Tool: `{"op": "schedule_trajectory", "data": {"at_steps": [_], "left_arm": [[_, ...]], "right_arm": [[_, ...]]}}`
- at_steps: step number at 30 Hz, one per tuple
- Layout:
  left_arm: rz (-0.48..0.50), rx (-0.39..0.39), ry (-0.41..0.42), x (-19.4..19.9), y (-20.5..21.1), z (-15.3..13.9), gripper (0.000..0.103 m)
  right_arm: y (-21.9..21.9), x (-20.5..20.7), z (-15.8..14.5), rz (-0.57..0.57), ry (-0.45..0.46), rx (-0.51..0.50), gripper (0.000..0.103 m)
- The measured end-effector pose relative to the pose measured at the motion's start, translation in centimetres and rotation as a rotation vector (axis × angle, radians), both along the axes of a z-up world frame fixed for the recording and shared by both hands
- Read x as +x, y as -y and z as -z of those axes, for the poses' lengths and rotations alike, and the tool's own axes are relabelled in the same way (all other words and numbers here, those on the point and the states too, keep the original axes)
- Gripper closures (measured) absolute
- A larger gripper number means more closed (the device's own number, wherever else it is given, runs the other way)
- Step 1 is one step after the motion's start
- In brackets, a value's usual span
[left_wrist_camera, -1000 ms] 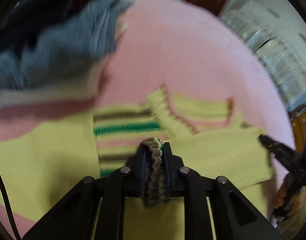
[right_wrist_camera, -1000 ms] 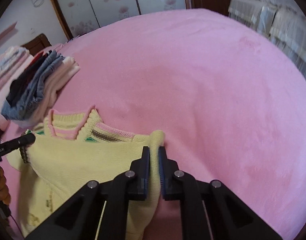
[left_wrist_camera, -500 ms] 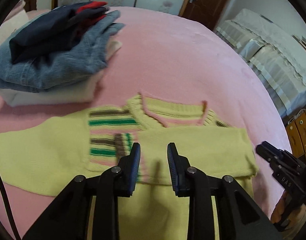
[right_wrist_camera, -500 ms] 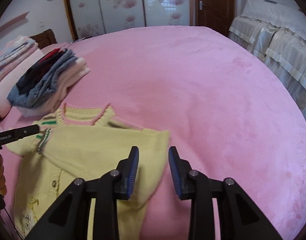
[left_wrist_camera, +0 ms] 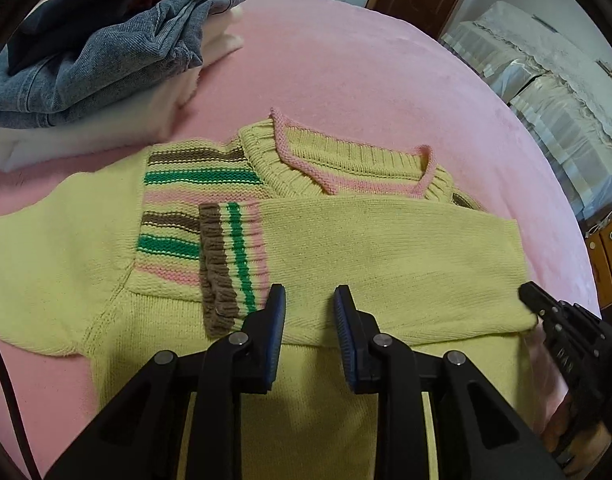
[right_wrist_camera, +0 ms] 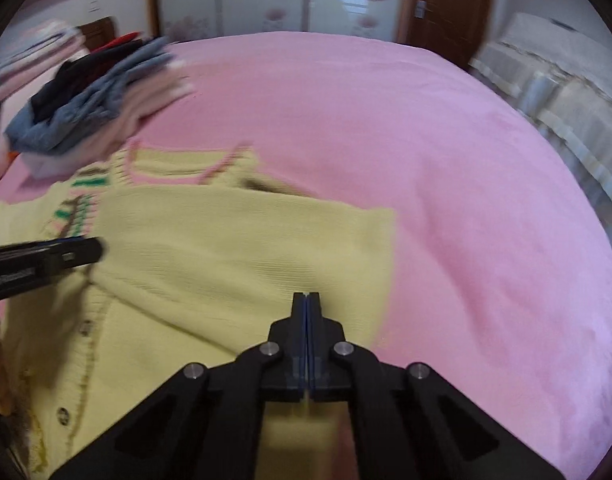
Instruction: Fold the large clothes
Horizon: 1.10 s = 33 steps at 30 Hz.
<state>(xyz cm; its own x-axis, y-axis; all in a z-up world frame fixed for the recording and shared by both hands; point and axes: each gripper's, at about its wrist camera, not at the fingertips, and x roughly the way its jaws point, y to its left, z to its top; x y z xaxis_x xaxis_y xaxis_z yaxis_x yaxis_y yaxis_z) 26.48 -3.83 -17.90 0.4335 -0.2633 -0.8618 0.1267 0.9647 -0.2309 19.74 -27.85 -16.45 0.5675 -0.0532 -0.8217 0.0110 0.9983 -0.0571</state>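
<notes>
The right wrist view is motion-blurred, smearing the folded pile point(right_wrist_camera: 94, 116). The yellow cardigan point(left_wrist_camera: 386, 248) runs past both pictures' lower edges, partly behind the claws.

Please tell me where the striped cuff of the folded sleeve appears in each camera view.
Left wrist: striped cuff left of centre, beside the open left gripper.
Right wrist: cuff at far left, blurred.
Shared landmark: pile of folded clothes, upper left.
</notes>
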Motion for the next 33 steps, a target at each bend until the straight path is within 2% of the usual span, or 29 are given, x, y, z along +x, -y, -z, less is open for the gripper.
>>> {"op": "schedule_trajectory", "data": {"at_steps": [2, 5, 9, 12, 14, 15, 16, 19, 23, 27, 33], "left_arm": [[-0.002, 0.009, 0.002, 0.4, 0.5, -0.1, 0.079], [-0.002, 0.019, 0.007, 0.2, -0.6, 0.1, 0.079], [-0.001, 0.039, 0.007, -0.1, -0.1, -0.2, 0.078], [0.0, 0.053, 0.006, -0.5, 0.1, -0.8, 0.072], [0.004, 0.063, 0.009, -1.1, 0.2, -1.4, 0.062], [0.003, 0.078, 0.013, -1.5, 0.4, -1.8, 0.053], [0.003, 0.098, 0.02, -1.8, 0.5, -2.2, 0.048], [0.014, 0.111, 0.045, -3.1, 0.7, -3.4, 0.048], [0.011, 0.09, 0.066, -4.7, 0.4, -5.8, 0.046], [-0.014, 0.1, 0.085, -6.6, -0.2, -7.7, 0.038], [-0.042, 0.096, 0.102, -9.7, -2.0, -10.1, 0.034]], "right_arm": [[2.9, -0.3, 0.5, 0.073, -0.032, 0.019, 0.103], [6.6, -1.2, 0.8, 0.152, -0.068, 0.13, 0.103], [7.8, -2.5, -0.1, 0.177, -0.053, 0.157, 0.103], [7.7, -3.1, -0.5, 0.171, -0.058, 0.21, 0.103], [7.2, -3.7, -1.0, 0.159, -0.053, 0.229, 0.103], [6.7, -3.9, -1.3, 0.152, -0.048, 0.232, 0.103], [6.3, -4.1, -1.7, 0.142, -0.041, 0.235, 0.103], [5.4, -4.4, -2.8, 0.114, -0.026, 0.236, 0.103], [3.7, -5.1, -4.2, 0.081, -0.012, 0.234, 0.103], [2.1, -6.2, -5.8, 0.052, 0.003, 0.248, 0.1], [-0.4, -8.5, -7.6, 0.007, 0.023, 0.285, 0.1]]}}
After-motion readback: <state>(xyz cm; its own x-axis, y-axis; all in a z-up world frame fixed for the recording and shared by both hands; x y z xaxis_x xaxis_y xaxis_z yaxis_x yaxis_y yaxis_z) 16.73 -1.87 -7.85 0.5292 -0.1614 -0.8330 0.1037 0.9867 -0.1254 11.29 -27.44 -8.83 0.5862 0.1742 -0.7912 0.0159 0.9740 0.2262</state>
